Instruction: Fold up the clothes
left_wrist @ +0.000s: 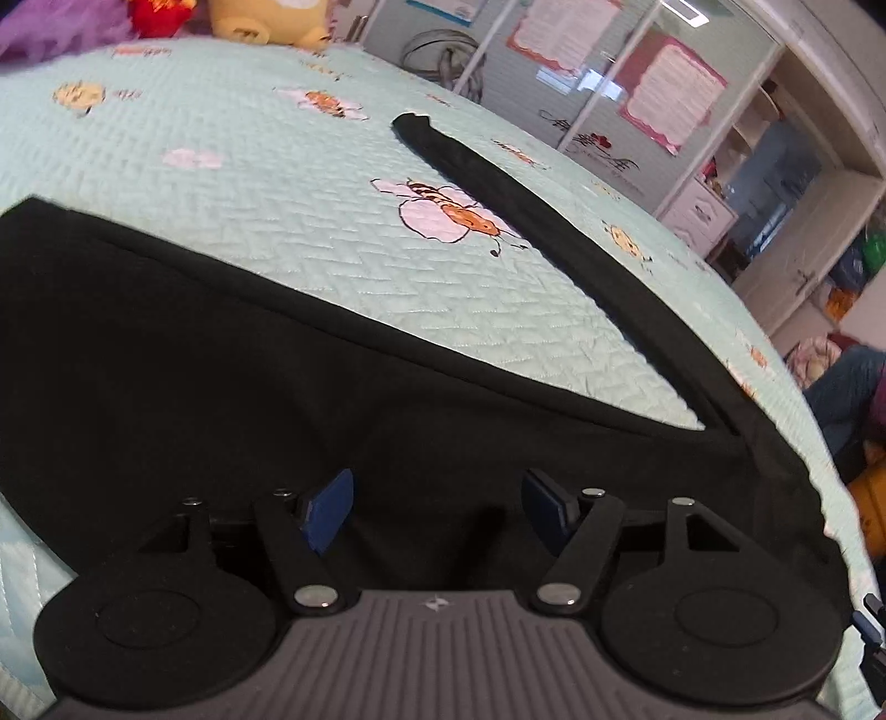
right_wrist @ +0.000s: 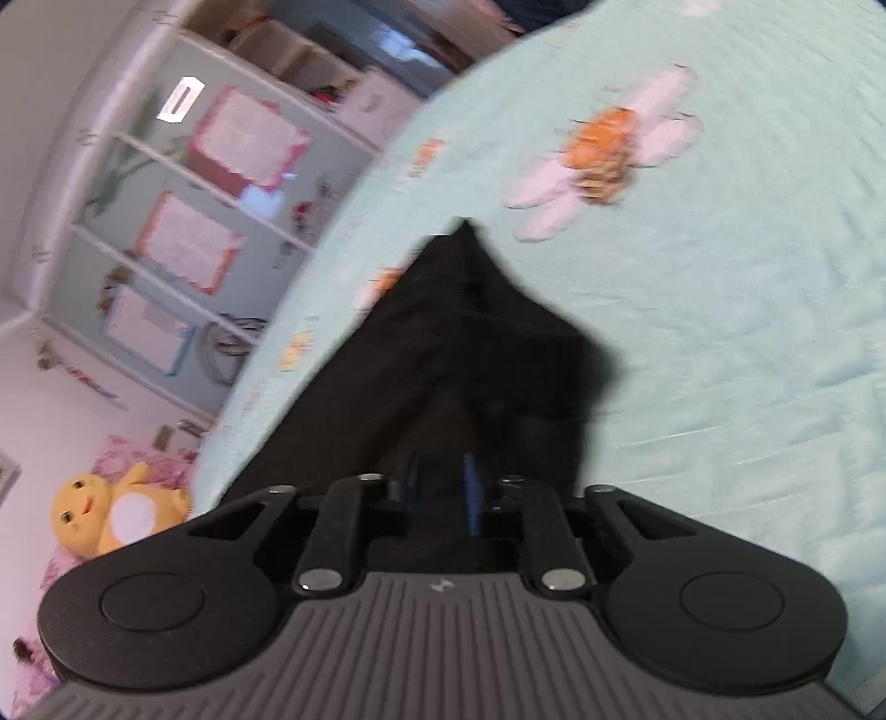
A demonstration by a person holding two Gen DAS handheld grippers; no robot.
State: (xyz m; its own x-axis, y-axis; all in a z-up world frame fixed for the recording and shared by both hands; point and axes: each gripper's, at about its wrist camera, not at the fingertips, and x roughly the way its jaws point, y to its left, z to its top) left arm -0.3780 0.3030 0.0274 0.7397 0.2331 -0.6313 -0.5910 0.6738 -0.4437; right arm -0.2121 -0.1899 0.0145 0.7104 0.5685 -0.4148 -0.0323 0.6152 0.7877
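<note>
A black garment [left_wrist: 183, 354] lies spread on the mint quilted bed cover [left_wrist: 232, 183], and a long narrow strip of it [left_wrist: 498, 183] runs toward the far edge. My left gripper [left_wrist: 437, 507] hovers low over the garment's near part. Its blue pads [left_wrist: 326, 509] stand wide apart and nothing is pinched between them. In the right wrist view the same black garment [right_wrist: 476, 338] rises in a ridge from a pointed far end straight into my right gripper [right_wrist: 443, 487]. Its jaws stand close together, with the cloth caught between the blue pads [right_wrist: 472, 493].
The bed cover [right_wrist: 747, 310] carries bee and flower prints. A yellow plush toy [right_wrist: 113, 512] sits on pink bedding beyond the bed's edge, and the plush toy [left_wrist: 266, 22] also shows at the far end. Glass-fronted cabinets [left_wrist: 637, 99] with posters and piled clothes [left_wrist: 847, 387] line the room.
</note>
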